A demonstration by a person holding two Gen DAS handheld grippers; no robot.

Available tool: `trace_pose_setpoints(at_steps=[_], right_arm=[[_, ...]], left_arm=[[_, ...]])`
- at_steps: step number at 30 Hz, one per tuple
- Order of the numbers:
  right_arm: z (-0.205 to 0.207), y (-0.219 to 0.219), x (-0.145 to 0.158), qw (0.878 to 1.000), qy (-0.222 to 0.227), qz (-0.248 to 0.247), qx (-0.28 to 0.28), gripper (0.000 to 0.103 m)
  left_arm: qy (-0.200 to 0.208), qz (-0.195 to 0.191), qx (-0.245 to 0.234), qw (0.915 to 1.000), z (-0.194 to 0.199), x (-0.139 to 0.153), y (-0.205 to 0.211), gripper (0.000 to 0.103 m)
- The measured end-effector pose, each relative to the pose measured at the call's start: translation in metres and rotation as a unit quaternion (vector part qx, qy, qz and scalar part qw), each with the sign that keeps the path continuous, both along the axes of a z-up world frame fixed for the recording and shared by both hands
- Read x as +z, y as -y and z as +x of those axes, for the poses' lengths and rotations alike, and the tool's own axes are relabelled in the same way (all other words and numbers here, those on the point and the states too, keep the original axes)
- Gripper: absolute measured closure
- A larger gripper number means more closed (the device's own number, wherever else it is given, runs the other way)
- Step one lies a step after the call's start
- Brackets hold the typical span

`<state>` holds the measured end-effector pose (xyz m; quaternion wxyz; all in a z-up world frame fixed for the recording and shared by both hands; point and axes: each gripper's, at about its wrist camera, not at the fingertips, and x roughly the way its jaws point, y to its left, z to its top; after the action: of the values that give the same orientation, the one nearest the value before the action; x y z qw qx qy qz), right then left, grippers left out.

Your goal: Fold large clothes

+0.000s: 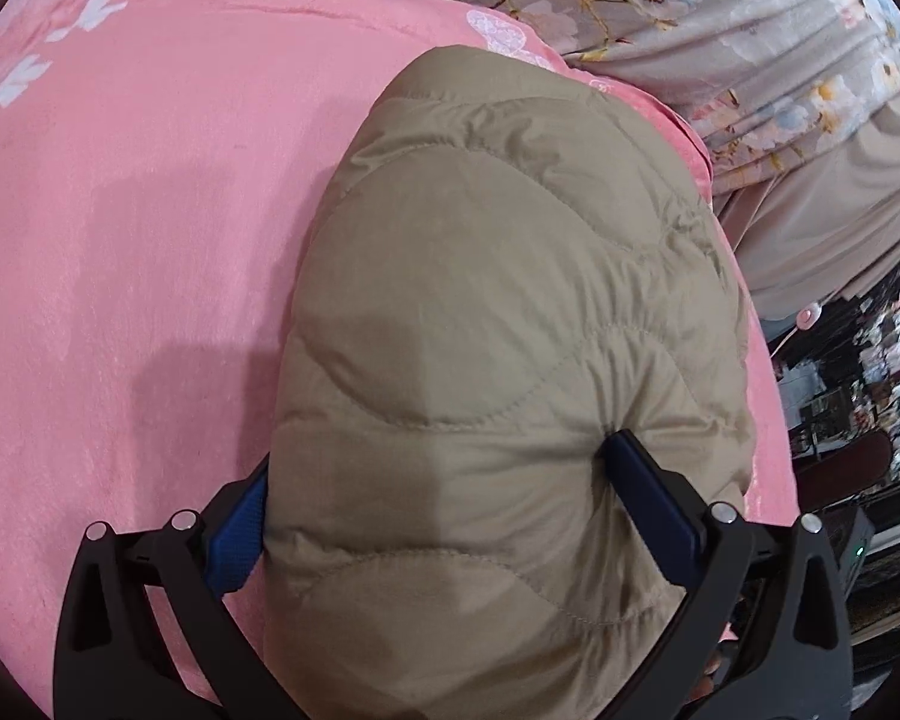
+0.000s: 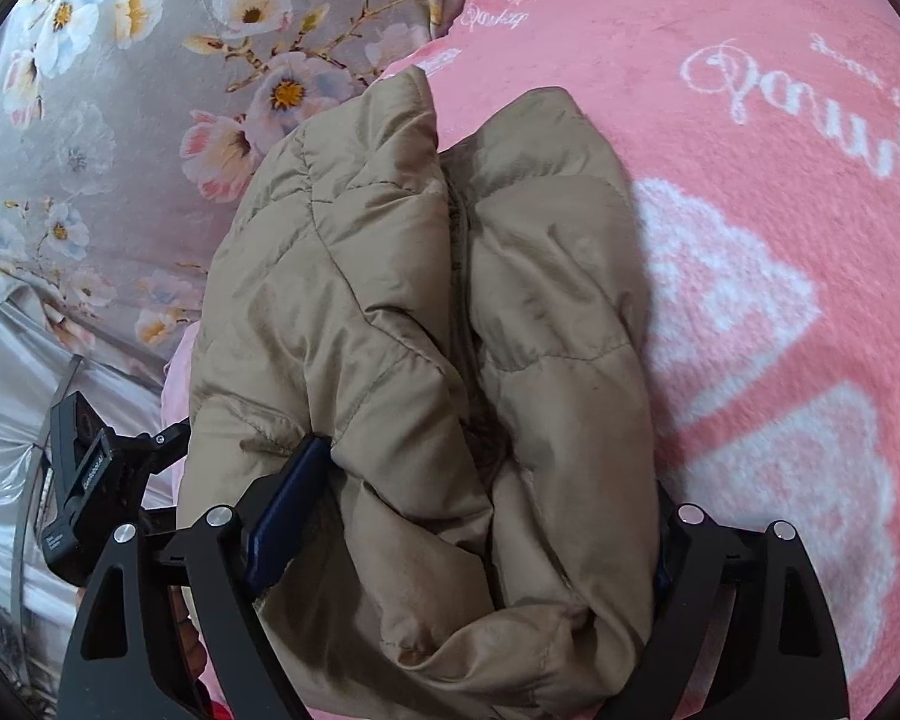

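In the left wrist view, the pink blanket (image 1: 150, 240) fills the left side, spread over the bed as the surface for folding. To its right lies the quilted tan jacket (image 1: 492, 330), already gathered into a thick, rounded bundle that runs from the near edge toward the far floral bedding (image 1: 720, 18). The left tongs (image 1: 438, 480) straddle the bundle's near end: the right finger (image 1: 648, 492) digs into the padding and puckers it, and the left finger sits against the other flank, so these tongs look closed on the jacket, most likely to pin the fold while the other hand works. Further right, past the bed's edge, is a dark, cluttered room (too blurred to name anything).

In the right wrist view, the floral bedding is on the left and a black device on a stand sits at the near left. The jacket (image 2: 426, 330) lies in the middle as two puffy halves doubled side by side with a seam between them, resting on the pink blanket (image 2: 780, 240) that stretches off right. The right tongs (image 2: 468, 516) stand wide around its near end; the left finger lies beside the fabric without clearly squeezing it, and the right one is hidden behind the bulk. I judge them spread rather than gripping, positioned either to let go or to take the whole thickness.
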<state>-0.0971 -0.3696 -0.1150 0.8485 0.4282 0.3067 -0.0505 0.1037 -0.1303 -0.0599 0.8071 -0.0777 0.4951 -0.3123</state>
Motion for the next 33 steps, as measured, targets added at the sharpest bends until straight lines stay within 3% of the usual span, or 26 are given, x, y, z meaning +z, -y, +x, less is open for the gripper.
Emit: trace_pose_setpoints(at_steps=[3, 7, 11, 16, 24, 33], right_arm=[[0.01, 0.002, -0.001, 1.0, 0.007, 0.008, 0.011, 0.026], [0.02, 0.009, -0.01, 0.997, 0.032, 0.063, 0.034, 0.052], [0.032, 0.001, 0.001, 0.998, 0.035, 0.03, 0.042, 0.071], [0.061, -0.015, 0.023, 0.997, 0.037, -0.048, 0.047, 0.076], [0.152, -0.05, 0.038, 0.985, 0.064, -0.134, 0.083, 0.078], [0.267, -0.096, 0.047, 0.975, 0.081, -0.17, 0.121, 0.078]], left_arm=[[0.022, 0.014, -0.017, 0.9995, -0.005, 0.005, 0.006, 0.005], [0.067, 0.025, -0.04, 0.9967, -0.011, 0.013, 0.011, 0.009], [0.129, 0.028, -0.054, 0.9898, -0.016, 0.028, 0.012, 0.022], [0.187, 0.032, -0.064, 0.9797, -0.003, 0.046, 0.006, 0.029], [0.22, 0.041, -0.01, 0.9746, 0.07, 0.053, -0.029, 0.03], [0.261, 0.05, 0.04, 0.9631, 0.154, 0.047, -0.074, 0.031]])
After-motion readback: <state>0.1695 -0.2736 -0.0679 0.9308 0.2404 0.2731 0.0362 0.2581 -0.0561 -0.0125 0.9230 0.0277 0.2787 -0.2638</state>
